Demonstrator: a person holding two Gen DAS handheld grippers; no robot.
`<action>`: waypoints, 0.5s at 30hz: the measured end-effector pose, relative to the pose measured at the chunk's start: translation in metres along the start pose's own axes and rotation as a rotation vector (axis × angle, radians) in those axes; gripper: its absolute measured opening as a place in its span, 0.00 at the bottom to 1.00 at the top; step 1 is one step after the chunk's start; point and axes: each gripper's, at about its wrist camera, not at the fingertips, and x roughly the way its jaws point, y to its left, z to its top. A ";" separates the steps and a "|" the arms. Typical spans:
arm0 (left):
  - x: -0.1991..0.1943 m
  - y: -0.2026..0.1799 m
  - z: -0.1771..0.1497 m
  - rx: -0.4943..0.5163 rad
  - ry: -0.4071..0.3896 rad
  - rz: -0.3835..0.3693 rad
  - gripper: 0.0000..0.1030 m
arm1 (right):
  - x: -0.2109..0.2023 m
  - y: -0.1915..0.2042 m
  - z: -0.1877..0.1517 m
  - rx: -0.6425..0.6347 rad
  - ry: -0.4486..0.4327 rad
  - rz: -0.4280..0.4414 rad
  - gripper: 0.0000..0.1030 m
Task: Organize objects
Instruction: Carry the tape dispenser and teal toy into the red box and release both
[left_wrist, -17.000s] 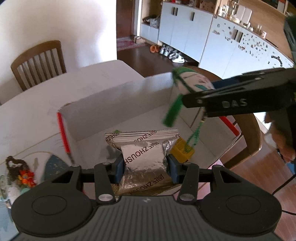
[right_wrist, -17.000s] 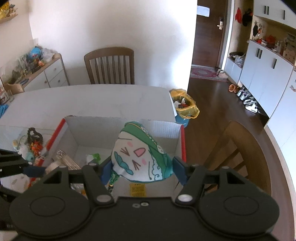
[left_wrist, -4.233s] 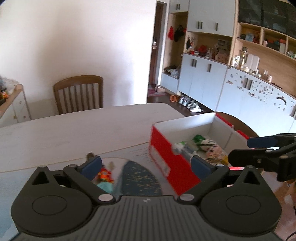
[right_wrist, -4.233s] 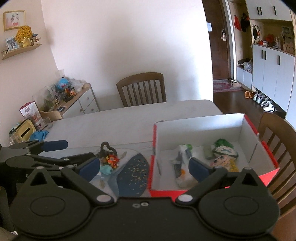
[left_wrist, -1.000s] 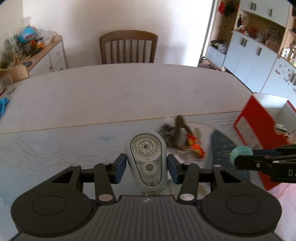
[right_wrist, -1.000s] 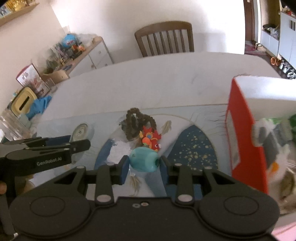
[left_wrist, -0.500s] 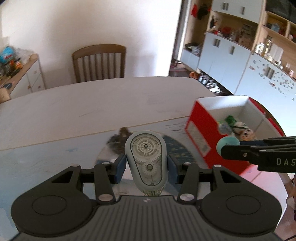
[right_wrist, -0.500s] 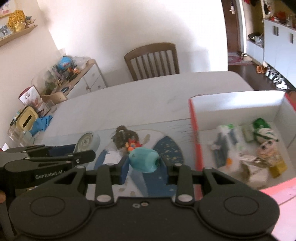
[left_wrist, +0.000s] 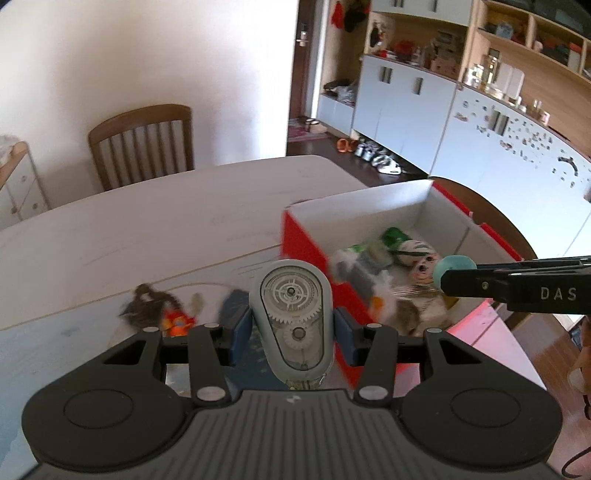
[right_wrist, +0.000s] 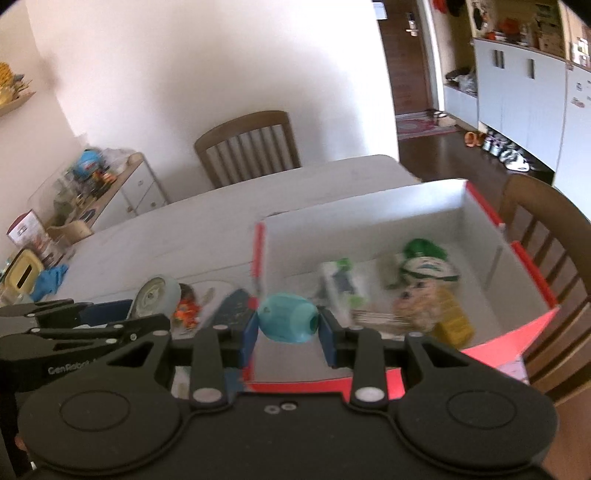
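Observation:
My left gripper (left_wrist: 291, 330) is shut on a grey correction-tape dispenser (left_wrist: 291, 314) with clear gears, held above the table just left of the red box (left_wrist: 306, 254). My right gripper (right_wrist: 289, 328) is shut on a small teal egg-shaped toy (right_wrist: 288, 323), held over the box's near left corner (right_wrist: 258, 251). The toy also shows in the left wrist view (left_wrist: 452, 267), over the box. The dispenser shows in the right wrist view (right_wrist: 157, 297). The box holds a green-and-white plush (right_wrist: 424, 266), packets and a yellow item (right_wrist: 452, 321).
A dark beaded bundle (left_wrist: 146, 304) and an orange trinket (left_wrist: 177, 321) lie on the blue patterned mat (left_wrist: 55, 339). Wooden chairs stand behind the table (left_wrist: 142, 142) and to the right of the box (right_wrist: 546, 236). A cluttered sideboard (right_wrist: 92, 184) stands at the left wall.
Both grippers have swung right with their loads. The teal toy is now over the box; the dispenser is now beside the box's red wall.

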 end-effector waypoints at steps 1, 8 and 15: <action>0.003 -0.006 0.002 0.004 0.001 -0.002 0.46 | -0.001 -0.007 0.000 0.001 -0.001 -0.005 0.33; 0.024 -0.047 0.016 0.033 0.004 -0.016 0.46 | -0.010 -0.049 0.006 0.009 -0.005 -0.026 0.33; 0.053 -0.080 0.033 0.062 0.018 -0.015 0.46 | -0.007 -0.078 0.007 -0.028 0.012 -0.039 0.33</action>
